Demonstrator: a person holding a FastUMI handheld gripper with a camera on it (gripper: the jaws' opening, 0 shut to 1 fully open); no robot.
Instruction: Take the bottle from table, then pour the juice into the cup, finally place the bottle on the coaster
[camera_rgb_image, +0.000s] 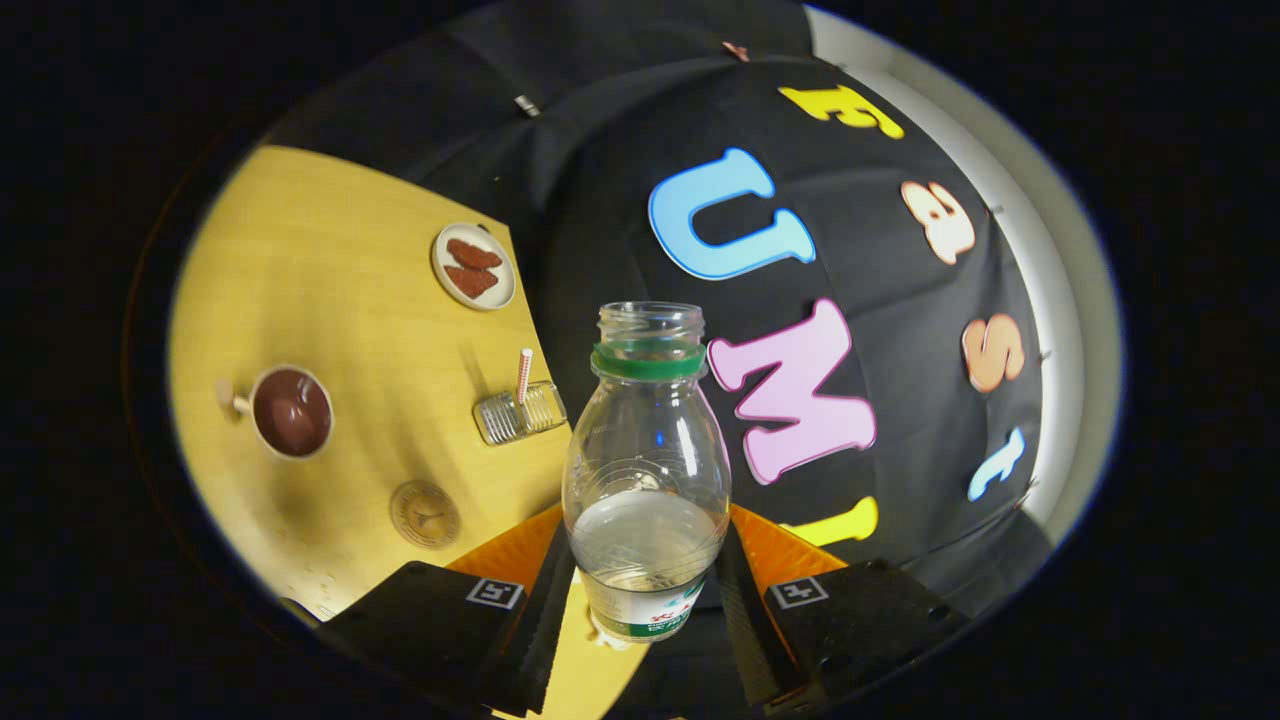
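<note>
Bottle (646, 470) sits clamped between the two fingers of the gripper (645, 590), both pressing its lower body near the label, neck pointing forward along the fingers, cap off, green ring at the neck. It looks lifted clear of the table (330, 280), and the whole view is rolled, so my read is the pour is either about to start or just done; can't tell which. Liquid fills only the lower part of the bottle, pale and cloudy. Cup (290, 411) is well off to the left of the bottle mouth, across open tabletop, handle on its far-left side, with dark contents inside. Key relation: the mouth has to travel left and tip over that cup rim, long axis swinging toward it. Coaster (425, 514) lies between cup and gripper, just left of the left finger, nearest of the task items. Also on the table: a small glass holder with a striped straw (519, 410) and a plate (474, 266) beyond. Bottle base and the contact points are partly hidden by the fingers; cup fill level is hard to judge.
</note>
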